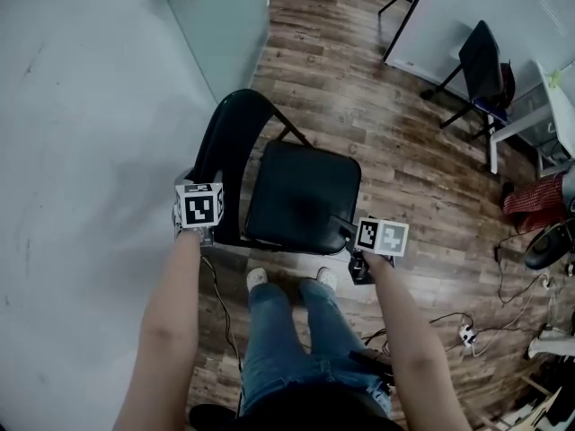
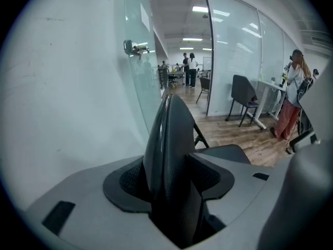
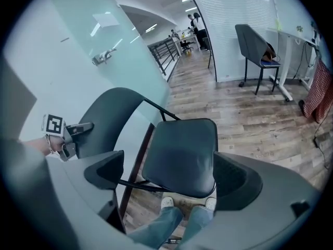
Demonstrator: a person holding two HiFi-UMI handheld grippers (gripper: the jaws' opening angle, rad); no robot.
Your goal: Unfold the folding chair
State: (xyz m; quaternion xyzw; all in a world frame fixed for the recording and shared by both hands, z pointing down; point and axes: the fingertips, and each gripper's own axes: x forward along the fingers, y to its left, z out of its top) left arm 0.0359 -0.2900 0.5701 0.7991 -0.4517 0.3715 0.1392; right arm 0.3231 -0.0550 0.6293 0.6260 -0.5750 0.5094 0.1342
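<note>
With the left tongs (image 2: pixel 170 177), grips the folding chair (image 1: pixel 301 196) by the rounded top edge of its backrest (image 1: pixel 229 137). Keeps both dark pads (image 2: pixel 130 178) against the black shell, one on each side, at a narrow opening. Holds the right tongs (image 3: pixel 170 176) wide, with nothing between them. Looks through that gap down on the seat (image 3: pixel 182 150), well apart from it.

In the head view, shows the right tongs over the seat's corner at about 4 o'clock, and the left tongs at the seat's 9 o'clock, on the backrest. Finds the chair standing on the wooden floor (image 1: pixel 377 115) in the middle of the head view. Shows the seat lowered and facing up, and the backrest upright on the 9 o'clock side, just beside the white wall (image 1: pixel 81 151). Stands at the chair's 6 o'clock, with two light shoes (image 1: pixel 258 279) near the seat's edge and legs in blue jeans (image 1: pixel 287 330).

Sees also a glass panel (image 1: pixel 225 25) at 11 o'clock, a second dark chair (image 1: pixel 481 65) at 2 o'clock, and cables (image 1: pixel 449 321) on the floor at 4 o'clock.
</note>
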